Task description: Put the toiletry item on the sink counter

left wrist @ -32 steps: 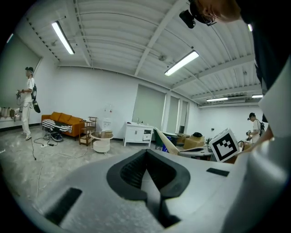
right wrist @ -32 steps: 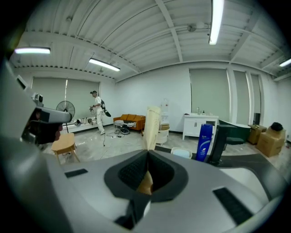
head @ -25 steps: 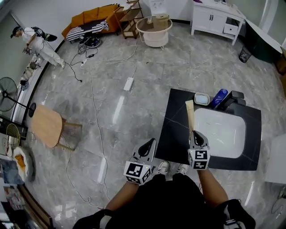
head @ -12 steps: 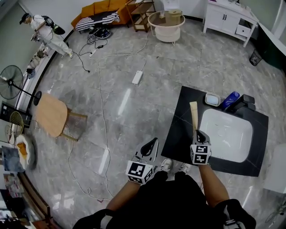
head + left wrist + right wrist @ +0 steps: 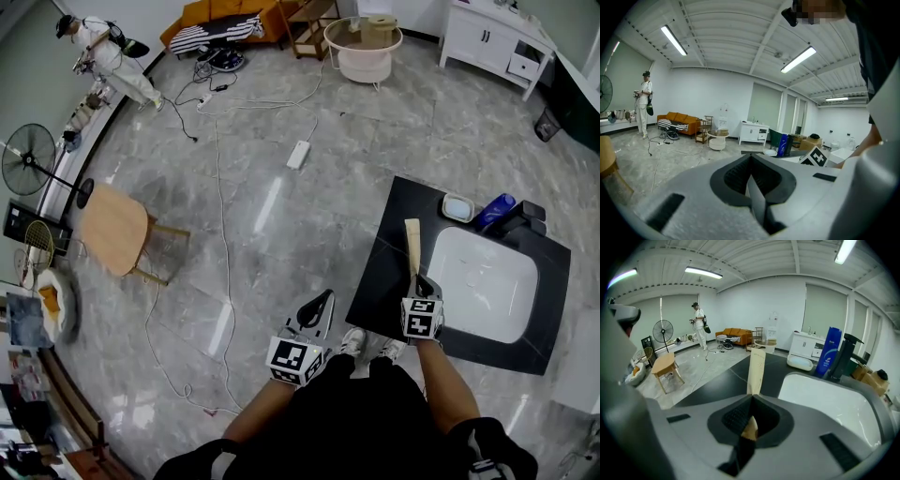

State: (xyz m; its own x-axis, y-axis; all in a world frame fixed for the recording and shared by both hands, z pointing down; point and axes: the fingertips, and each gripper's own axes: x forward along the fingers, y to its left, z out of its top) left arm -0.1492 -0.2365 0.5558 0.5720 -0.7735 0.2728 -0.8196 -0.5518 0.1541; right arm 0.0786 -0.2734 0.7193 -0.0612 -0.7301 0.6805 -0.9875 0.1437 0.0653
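The toiletry item is a long flat beige tube (image 5: 412, 246), and my right gripper (image 5: 419, 279) is shut on its near end. The tube points away from me over the left strip of the black sink counter (image 5: 382, 272), beside the white basin (image 5: 483, 286). In the right gripper view the tube (image 5: 756, 369) sticks out forward from the shut right gripper (image 5: 751, 404), just above the counter (image 5: 717, 387). My left gripper (image 5: 319, 302) hangs over the floor left of the counter; the left gripper (image 5: 751, 180) is shut with nothing in it.
A blue bottle (image 5: 494, 210), a soap dish (image 5: 457, 207) and a black faucet (image 5: 530, 217) stand at the counter's far edge. Cables (image 5: 223, 234) run across the floor. A wooden stool (image 5: 114, 228), a fan (image 5: 28, 159) and a person (image 5: 103, 61) are to the left.
The head view has drifted, so the counter sits slightly lower and to the right. My right gripper keeps its hold on the tube over the counter's left strip. The left gripper barely moves.
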